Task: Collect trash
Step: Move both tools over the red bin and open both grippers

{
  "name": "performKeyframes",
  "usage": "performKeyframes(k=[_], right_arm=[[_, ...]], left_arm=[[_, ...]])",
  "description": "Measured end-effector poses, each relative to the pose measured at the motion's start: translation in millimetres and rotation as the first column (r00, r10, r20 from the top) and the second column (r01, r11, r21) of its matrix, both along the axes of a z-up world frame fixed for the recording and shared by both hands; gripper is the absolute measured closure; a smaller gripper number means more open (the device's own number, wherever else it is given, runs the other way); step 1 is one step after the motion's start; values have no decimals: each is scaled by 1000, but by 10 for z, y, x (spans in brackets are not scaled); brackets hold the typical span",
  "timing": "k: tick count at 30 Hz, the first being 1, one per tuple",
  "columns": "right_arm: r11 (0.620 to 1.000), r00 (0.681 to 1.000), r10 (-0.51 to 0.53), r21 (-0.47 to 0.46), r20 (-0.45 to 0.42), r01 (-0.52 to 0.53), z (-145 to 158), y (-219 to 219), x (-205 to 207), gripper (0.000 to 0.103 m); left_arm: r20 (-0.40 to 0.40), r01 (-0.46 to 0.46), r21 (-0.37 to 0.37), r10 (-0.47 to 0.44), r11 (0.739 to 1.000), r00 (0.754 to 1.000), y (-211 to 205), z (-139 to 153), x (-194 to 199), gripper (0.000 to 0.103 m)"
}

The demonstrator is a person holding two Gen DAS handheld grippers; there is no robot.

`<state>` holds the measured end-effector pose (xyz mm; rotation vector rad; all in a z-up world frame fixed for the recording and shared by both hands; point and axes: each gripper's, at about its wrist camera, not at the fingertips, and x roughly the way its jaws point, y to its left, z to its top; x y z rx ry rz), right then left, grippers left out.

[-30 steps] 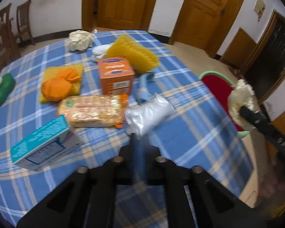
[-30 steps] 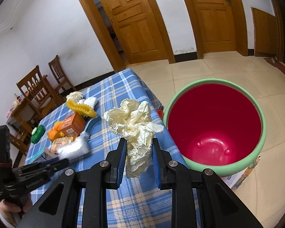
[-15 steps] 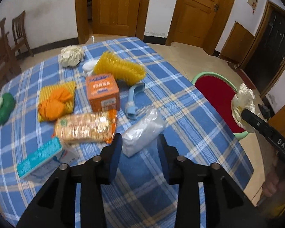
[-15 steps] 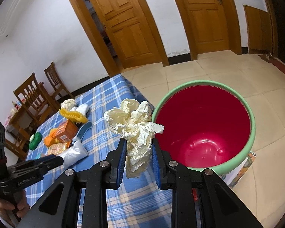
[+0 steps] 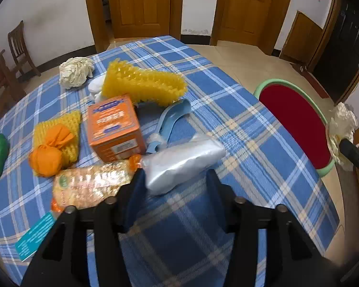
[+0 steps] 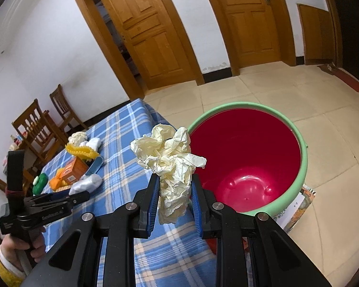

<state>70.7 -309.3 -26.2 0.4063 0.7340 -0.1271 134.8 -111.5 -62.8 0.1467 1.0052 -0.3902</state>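
Two grippers are mine: the right gripper (image 6: pixel 175 195) is clenched on crumpled paper (image 6: pixel 170 165), the red bin (image 6: pixel 249 165) at two o'clock; my left gripper (image 5: pixel 174 186), jaws just opening, straddles the silver pouch (image 5: pixel 182 160) without pressing it.

The room is bright, with soft, even light and no dark corners. Both pictures bend like a fishbowl — the wooden doors (image 6: pixel 155 38) lean and curve, and the picture corners go black. In the left wrist view the near fingers (image 5: pixel 131 201) look smeared and see-through, so the checked tablecloth (image 5: pixel 251 143) shows through them. The silver bag (image 5: pixel 182 162) has soft shiny patches. In the right wrist view all is sharp; the red bin (image 6: pixel 251 155) has small white glints at the bottom — shadows are faint everywhere.
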Motion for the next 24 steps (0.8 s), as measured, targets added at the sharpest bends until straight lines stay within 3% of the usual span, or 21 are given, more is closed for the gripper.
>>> performKeyframes(k=[5,10,11,12,15,24], right_arm=[[1000,1000,-1,3,-7,1,-33,-43,7,77],[1000,1000,-12,3,-14,12,-72,-124,24,77],[1000,1000,-16,2,-15,16,-80,-146,21,77],[1000,1000,-21,2,-17,21,-89,-177,21,77],[999,999,-32,3,-21,33,-102,-246,19,77],[998,998,-59,11,-20,59,-136,-424,-6,77]], left_arm=[[24,16,-23,-16,1000,1000,-101,-11,25,40],[7,-28,-58,28,998,1000,-149,-64,117,40],[2,-41,-70,41,997,999,-144,-78,136,44],[2,-54,-77,55,996,998,-136,-83,146,57],[1,-69,-93,69,993,998,-108,-72,164,78],[-37,-49,-164,44,985,998,-156,3,1,84]])
